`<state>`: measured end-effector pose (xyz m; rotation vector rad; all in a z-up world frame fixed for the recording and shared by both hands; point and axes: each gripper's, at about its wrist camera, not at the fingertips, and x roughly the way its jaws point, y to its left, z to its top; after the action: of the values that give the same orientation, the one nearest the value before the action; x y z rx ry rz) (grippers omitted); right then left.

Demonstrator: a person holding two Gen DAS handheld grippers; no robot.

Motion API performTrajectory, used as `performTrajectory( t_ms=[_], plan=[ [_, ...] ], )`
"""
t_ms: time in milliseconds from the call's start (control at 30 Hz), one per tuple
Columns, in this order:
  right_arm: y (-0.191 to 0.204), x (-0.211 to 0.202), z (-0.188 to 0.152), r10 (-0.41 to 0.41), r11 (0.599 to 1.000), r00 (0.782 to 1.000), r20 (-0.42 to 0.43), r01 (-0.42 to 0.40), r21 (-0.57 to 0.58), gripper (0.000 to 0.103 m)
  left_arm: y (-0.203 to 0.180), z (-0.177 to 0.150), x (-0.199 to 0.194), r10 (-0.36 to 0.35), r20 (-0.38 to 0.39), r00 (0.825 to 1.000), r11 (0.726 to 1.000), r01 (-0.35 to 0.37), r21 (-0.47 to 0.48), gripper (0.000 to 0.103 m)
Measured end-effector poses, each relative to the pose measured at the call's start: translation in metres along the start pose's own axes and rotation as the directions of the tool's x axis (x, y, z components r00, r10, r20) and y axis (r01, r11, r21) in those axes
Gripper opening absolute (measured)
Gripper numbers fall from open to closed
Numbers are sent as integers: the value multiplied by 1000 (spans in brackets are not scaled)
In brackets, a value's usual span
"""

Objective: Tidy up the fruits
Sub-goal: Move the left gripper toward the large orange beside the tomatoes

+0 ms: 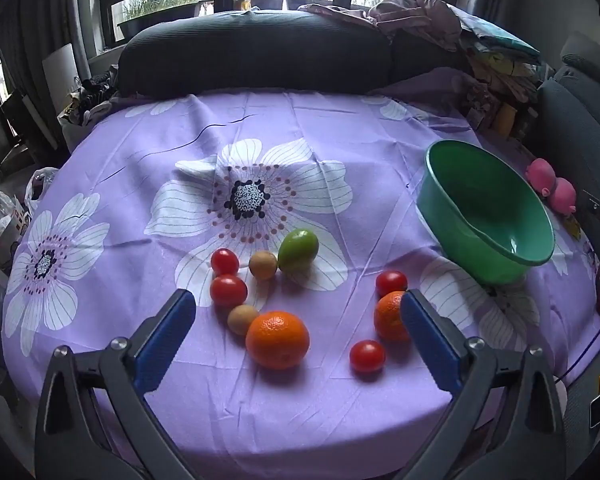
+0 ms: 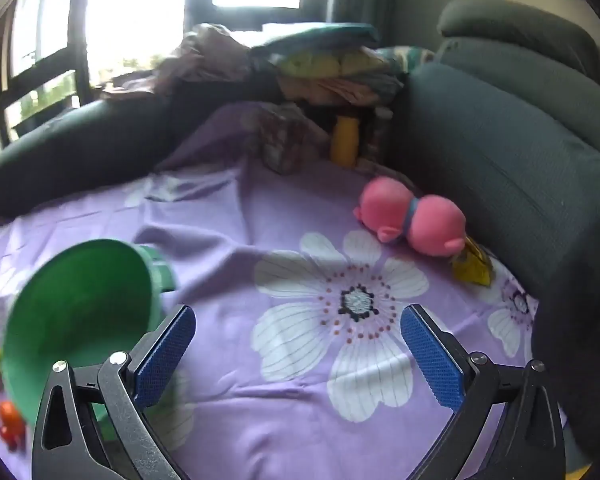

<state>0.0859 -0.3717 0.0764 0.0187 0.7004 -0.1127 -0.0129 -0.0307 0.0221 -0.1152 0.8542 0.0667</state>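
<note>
Both tools are empty with their blue-padded fingers spread wide, so nothing has been picked up yet. The left tool (image 1: 298, 312) hovers low over the fruit scattered on the purple flowered cloth (image 1: 140, 152) that covers the surface. Nearest to it sits a large round orange (image 1: 277, 339), with a second orange (image 1: 389, 316) partly hidden behind the tool's right finger. Four small red tomatoes lie about: two (image 1: 225, 262) (image 1: 228, 290) on the left, one (image 1: 391, 283) behind the second orange, one (image 1: 367, 356) in front. Two tan round fruits (image 1: 263, 265) (image 1: 242, 319) and a green oval fruit (image 1: 298, 250) complete the group.

The green plastic bowl (image 1: 488, 216) stands off to the right, tilted and holding no fruit. The right tool (image 2: 298, 346) hangs just beside the bowl (image 2: 76, 312), aimed at bare cloth near a pink rubber toy (image 2: 412, 220).

I judge the sorting has not begun. The sensible next move seems to be lowering the left tool around the large orange, closing gently so it does not roll away, then carrying it across to the bowl.
</note>
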Motion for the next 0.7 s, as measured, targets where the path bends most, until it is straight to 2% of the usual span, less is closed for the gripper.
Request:
performTrajectory(
  t_ms=[67, 167, 267, 333, 367, 533, 700],
  plan=[
    [31, -32, -3, 152, 986, 988, 17, -150, -72, 103, 0, 2, -1, -20, 1, 1000, 1000, 20, -15, 102],
    [88, -57, -19, 382, 906, 922, -55, -386, -175, 103, 7, -2, -4, -71, 6, 997, 997, 71, -40, 102],
    [144, -69, -43, 481, 829, 864, -149, -503, -245, 103, 20, -5, -7, -112, -2, 994, 991, 111, -73, 102],
    [174, -73, -56, 533, 777, 822, -199, -569, -270, 103, 28, -8, -7, -95, -6, 995, 993, 94, -78, 102],
    [186, -76, -61, 543, 762, 812, -213, -583, -281, 103, 31, -10, -7, -86, -7, 996, 993, 85, -82, 102],
    [227, -74, -83, 517, 737, 816, -261, -579, -350, 103, 54, -24, -9, -118, -13, 993, 986, 115, -123, 102],
    [239, -74, -89, 519, 724, 802, -295, -596, -346, 103, 57, -31, -10, -140, -14, 990, 987, 139, -84, 102]
  ],
)
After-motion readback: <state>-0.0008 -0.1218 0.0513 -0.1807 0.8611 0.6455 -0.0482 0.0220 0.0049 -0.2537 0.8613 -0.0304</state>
